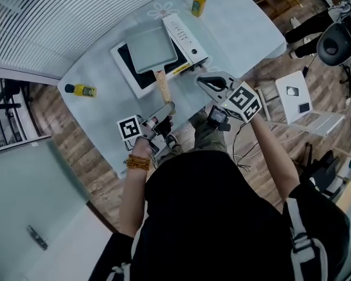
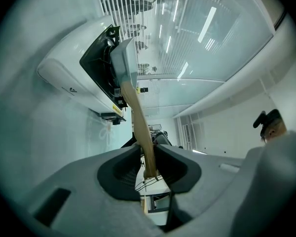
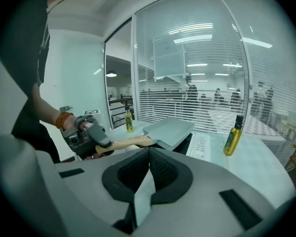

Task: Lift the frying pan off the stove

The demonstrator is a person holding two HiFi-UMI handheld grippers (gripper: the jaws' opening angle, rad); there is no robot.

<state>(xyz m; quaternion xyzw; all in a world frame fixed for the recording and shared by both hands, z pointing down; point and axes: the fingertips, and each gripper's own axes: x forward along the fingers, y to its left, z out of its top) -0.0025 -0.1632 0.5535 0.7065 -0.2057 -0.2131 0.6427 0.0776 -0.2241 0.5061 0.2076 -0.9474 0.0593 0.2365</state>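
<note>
A: Head view first. Where's the frying pan (image 1: pixel 151 48)?
B: Square grey one, on the stove (image 1: pixel 124 69). Its wooden handle (image 1: pixel 162 86) sticks out past the stove's near edge, toward the person. The stove sits on the glass tabletop (image 1: pixel 240 34).
A: Claws?
B: The left claw (image 1: pixel 164 111) is at the handle's free end, just off the stove's near side. The right claw (image 1: pixel 200 81) hangs beside the stove's near right corner, touching nothing.
A: Anything else?
B: A yellow bottle (image 1: pixel 199 1) beyond the stove's far side and a second bottle (image 1: pixel 81 90) left of the stove.
A: Left gripper view?
B: The left claw is clamped on the handle's end, both pads against the wood. The handle runs straight up to the pan, with the stove behind the pan.
A: Right gripper view?
B: The right claw's jaws are together, nothing between them. Past them the pan is on the stove. The left claw grips the handle off the stove's left side, with a hand (image 3: pixel 74 127) wearing a bead bracelet behind it. Both bottles stand upright, one right of the stove, one behind its left side.
</note>
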